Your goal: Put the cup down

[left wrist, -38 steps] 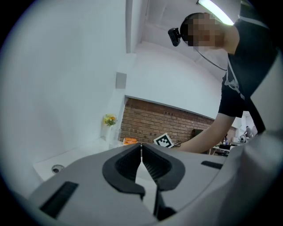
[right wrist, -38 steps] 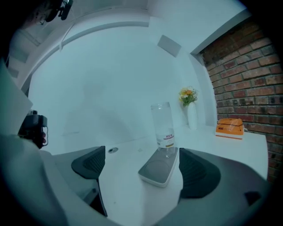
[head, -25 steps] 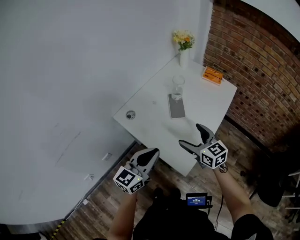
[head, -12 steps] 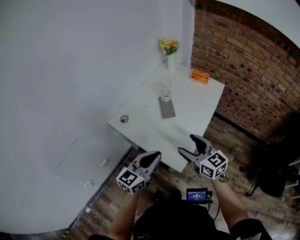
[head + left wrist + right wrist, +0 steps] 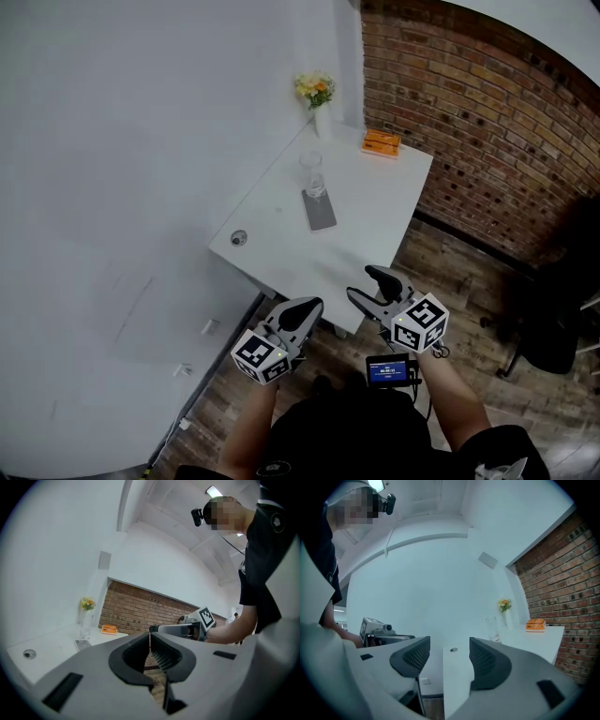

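The cup, a clear glass [image 5: 311, 172], stands upright on the white table [image 5: 375, 202], at the far end of a flat grey slab [image 5: 320, 208]. It also shows in the left gripper view as a cup [image 5: 86, 626] and in the right gripper view as a cup [image 5: 492, 629]. Both grippers hang off the table's near edge, well short of the glass. My left gripper [image 5: 305, 307] is shut and holds nothing. My right gripper [image 5: 367, 284] has just been closing; its jaws still stand a little apart with nothing between them.
A white vase with yellow flowers [image 5: 319, 98] and an orange box [image 5: 382, 142] sit at the table's far end. A round metal grommet [image 5: 238, 238] is near the left edge. A brick wall [image 5: 487, 122] lies to the right, with a black chair [image 5: 553, 328] on the wooden floor.
Both grippers have drawn back from the table toward the person, so the table sits farther off. The right gripper's jaws have narrowed a good deal. The glass has stayed put.
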